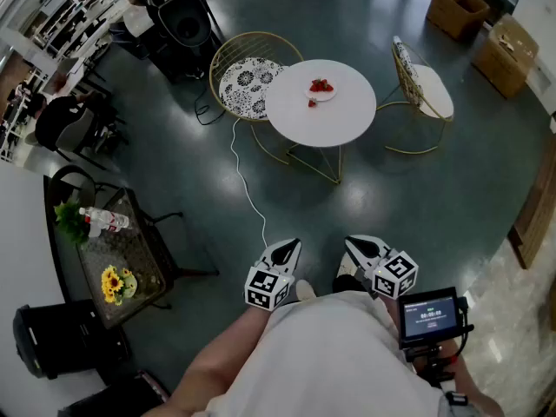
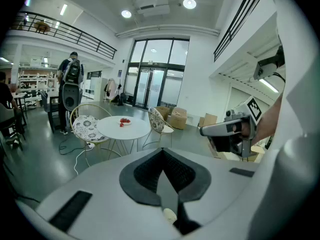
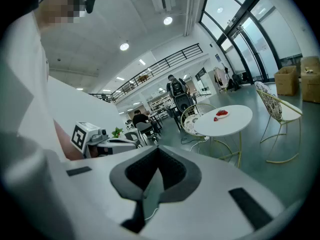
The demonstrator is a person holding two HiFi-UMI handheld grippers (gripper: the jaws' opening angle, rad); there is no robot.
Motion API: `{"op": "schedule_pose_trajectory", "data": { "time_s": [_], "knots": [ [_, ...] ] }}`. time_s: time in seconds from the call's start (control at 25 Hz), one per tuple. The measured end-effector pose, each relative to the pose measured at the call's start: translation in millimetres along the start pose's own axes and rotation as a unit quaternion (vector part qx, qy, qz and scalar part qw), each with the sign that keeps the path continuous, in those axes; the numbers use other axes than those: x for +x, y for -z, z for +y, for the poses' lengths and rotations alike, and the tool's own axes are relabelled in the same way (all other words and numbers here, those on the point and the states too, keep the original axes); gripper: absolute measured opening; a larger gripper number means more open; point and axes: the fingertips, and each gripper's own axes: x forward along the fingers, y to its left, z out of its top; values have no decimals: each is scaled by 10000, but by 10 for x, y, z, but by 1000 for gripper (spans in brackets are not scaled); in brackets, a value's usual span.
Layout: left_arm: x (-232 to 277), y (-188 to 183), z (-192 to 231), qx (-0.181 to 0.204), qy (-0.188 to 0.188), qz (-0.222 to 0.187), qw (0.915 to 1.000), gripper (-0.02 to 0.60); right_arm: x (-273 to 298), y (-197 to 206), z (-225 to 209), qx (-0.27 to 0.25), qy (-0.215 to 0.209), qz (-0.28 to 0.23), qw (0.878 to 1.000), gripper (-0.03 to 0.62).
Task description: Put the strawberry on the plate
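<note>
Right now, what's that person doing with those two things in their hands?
A person stands well back from a round white table, holding a left tool and a right tool close to the body. Both tools are shut and empty. On the table, a plate holds some strawberries, and one strawberry lies on the tabletop right beside the plate. It has not been picked up yet.
</note>
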Motion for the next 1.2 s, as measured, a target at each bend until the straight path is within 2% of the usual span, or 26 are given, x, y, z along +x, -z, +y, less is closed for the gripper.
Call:
{"op": "schedule_pose_trajectory", "data": {
  "time_s": [0.16, 0.36, 0.56, 0.76, 1.2],
  "knots": [
    [-266, 124, -1, -43, -11, -25, 10000, 6, -3, 18, 286, 112, -51, -261, 9996, 6],
    [-699, 378, 33, -50, -27, -101, 9999, 5, 7, 246, 696, 0, 54, -256, 9997, 6],
    [-873, 262, 261, -19, -227, -373, 9990, 5, 236, 89, 888, -301, -156, -241, 9991, 7],
    [-976, 301, 171, -60, -168, -369, 9992, 5, 142, 108, 981, -295, -15, -182, 9994, 6],
    [-1156, 337, 475, -111, -357, -442, 9983, 6, 451, 82, 1053, -320, 17, -139, 9994, 6]
  ]
}}
